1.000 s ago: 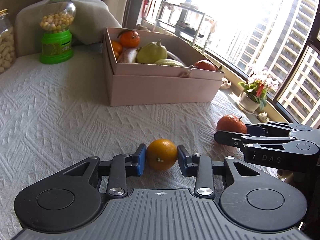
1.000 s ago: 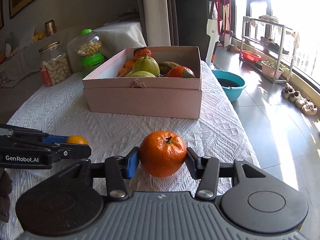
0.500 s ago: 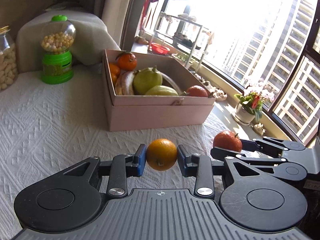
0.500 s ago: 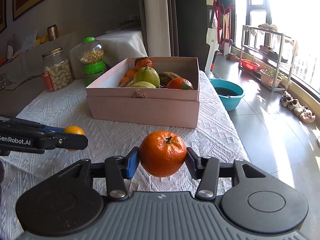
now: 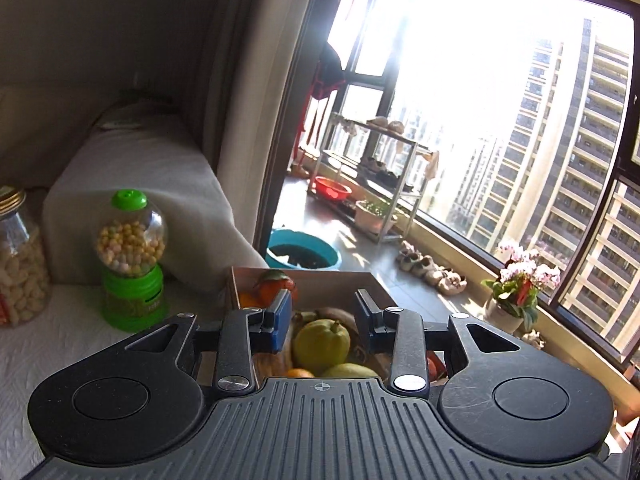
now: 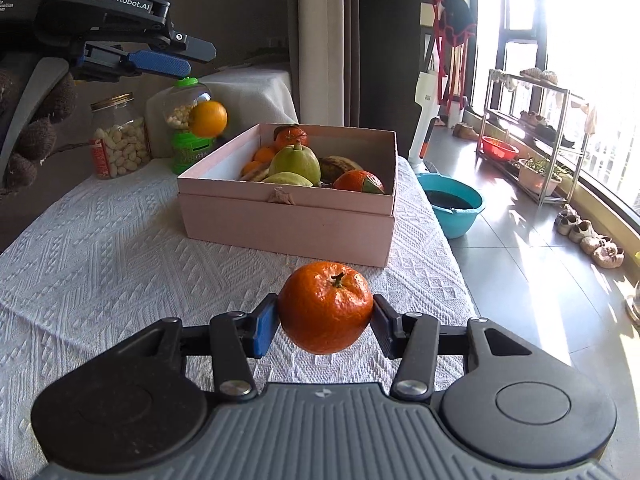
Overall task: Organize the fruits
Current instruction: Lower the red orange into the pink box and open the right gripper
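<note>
My left gripper is open and empty, held high over the pink box, which holds a green pear, tangerines and other fruit. In the right wrist view the left gripper is at the upper left, and a small orange is in mid-air below it, above the box's left edge. My right gripper is shut on a large tangerine, held above the white tablecloth in front of the box.
A green candy dispenser and a glass jar of nuts stand behind the box at the left. The table's right edge drops to the floor, where a blue basin and a shoe rack stand.
My left gripper rose and moved over the box, opened, and let go of the small orange, which is now falling. My right gripper still holds the tangerine, slightly higher.
</note>
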Demonstrator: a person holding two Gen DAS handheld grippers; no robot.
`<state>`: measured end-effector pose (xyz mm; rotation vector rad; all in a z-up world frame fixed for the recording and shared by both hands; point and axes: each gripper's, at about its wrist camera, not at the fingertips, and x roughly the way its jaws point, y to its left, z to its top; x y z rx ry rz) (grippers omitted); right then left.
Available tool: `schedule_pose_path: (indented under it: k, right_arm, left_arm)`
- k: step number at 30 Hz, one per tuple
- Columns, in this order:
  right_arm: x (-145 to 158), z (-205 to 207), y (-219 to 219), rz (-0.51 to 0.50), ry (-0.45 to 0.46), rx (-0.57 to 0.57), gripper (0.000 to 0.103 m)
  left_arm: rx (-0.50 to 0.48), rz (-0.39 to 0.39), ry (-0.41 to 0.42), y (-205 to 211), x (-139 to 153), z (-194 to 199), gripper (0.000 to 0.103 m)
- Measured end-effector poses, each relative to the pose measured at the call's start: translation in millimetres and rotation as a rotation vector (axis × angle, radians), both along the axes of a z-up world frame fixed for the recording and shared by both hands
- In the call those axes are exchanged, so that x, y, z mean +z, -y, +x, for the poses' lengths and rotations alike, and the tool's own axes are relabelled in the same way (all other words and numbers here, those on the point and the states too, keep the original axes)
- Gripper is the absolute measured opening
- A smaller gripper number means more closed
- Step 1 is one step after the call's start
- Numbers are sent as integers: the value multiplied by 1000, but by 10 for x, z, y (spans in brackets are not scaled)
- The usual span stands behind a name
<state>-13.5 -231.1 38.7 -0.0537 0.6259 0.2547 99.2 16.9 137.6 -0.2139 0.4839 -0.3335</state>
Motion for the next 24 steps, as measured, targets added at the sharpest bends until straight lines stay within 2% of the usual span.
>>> schedule_pose_path:
  k: [5,9,13,17,18,20,22,24]
  right_arm:
    - [18,69,10,15,-17,1,49]
    - [217,182,8,55,-1,39,49]
    - [584,528,-42,63,54,68,49]
    - [987,1107,-140,95,127,47,50]
    - [1087,1286,-165,114,151,33,51]
    - [1211,1571,-225,109,162,10,62]
    - [1273,1662,-253,100,171,-17,64]
    - [1256,1594,-238,111,180,0,72]
  left_arm:
    - [16,-12,-122,-115,-396,-115,38]
    - [16,-16,-184,-172,-666,-257,38]
    - [11,14,-193,-166,-788,-351,38]
    - [17,46,-184,-155,-815,-368,38]
    - [18,55,-186,-152,-825,-373,38]
    - [23,81,-185,-185,-840,-402,38]
    - [26,104,-180,-244,-884,-452,38]
    - [43,130,-189,-308,-950,-477,38]
